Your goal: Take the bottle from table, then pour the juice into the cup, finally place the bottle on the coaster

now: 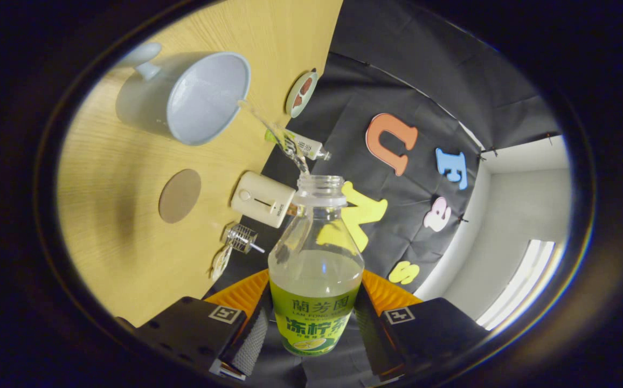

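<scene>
1. gripper (311, 328) clamped on the bottle (316, 269); both fingers press its labelled lower body, one on each side.
2. bottle has no cap, mouth points away from the fingers, toward the cup (195, 97). view is rolled, so the table (112, 253) stands to one side and the bottle looks tipped toward it.
3. pale juice sits in the lower part of the bottle, above the label; upper part clear.
4. a thin stream of juice (274, 132) runs from the bottle mouth to the cup rim and into the cup.
5. cup is pale, with a handle on its far side, sitting on the wooden table, well beyond the fingers.
6. round brown coaster (180, 195) lies flat on the table, between cup and gripper, bare, apart from the bottle.
7. small cream box (262, 199) near the table edge, just beside the bottle neck in view.
8. small wire-and-glass thing (241, 238) at the table edge below the box; cannot tell what it is.
9. small dish (301, 94) with dark bits at the table edge past the cup.
10. a small packet (300, 144) near the table edge, behind the stream.
</scene>
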Action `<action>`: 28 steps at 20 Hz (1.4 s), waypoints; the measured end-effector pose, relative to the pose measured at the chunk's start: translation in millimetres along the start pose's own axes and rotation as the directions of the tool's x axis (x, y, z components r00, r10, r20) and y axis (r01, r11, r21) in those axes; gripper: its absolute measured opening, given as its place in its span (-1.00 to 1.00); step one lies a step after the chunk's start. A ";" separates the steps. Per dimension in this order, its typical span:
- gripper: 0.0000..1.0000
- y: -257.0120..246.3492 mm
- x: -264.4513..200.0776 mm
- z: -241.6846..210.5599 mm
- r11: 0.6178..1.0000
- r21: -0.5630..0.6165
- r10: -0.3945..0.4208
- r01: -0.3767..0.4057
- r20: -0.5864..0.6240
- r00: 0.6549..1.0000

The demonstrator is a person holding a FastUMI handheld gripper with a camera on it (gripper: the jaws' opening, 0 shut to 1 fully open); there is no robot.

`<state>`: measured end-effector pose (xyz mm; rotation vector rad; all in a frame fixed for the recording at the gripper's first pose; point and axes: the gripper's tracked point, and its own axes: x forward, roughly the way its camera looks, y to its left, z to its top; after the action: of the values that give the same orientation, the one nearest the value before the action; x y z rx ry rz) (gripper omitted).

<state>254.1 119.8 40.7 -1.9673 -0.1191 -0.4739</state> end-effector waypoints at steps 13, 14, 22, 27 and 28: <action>0.62 -14.3 2.5 -6.0 0.996 -0.070 -0.057 0.057 0.001 0.998; 0.62 -15.7 2.1 -5.2 0.995 -0.075 -0.064 0.063 0.002 0.998; 0.62 -20.3 1.4 -5.9 0.990 -0.111 -0.087 0.086 -0.004 0.996; 0.62 -30.1 -0.4 -2.4 0.983 -0.139 -0.117 0.117 0.014 0.993; 0.62 -33.5 -1.8 -1.5 0.982 -0.141 -0.125 0.126 0.018 0.992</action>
<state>242.3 133.4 69.1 -2.1096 -0.2221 -0.5688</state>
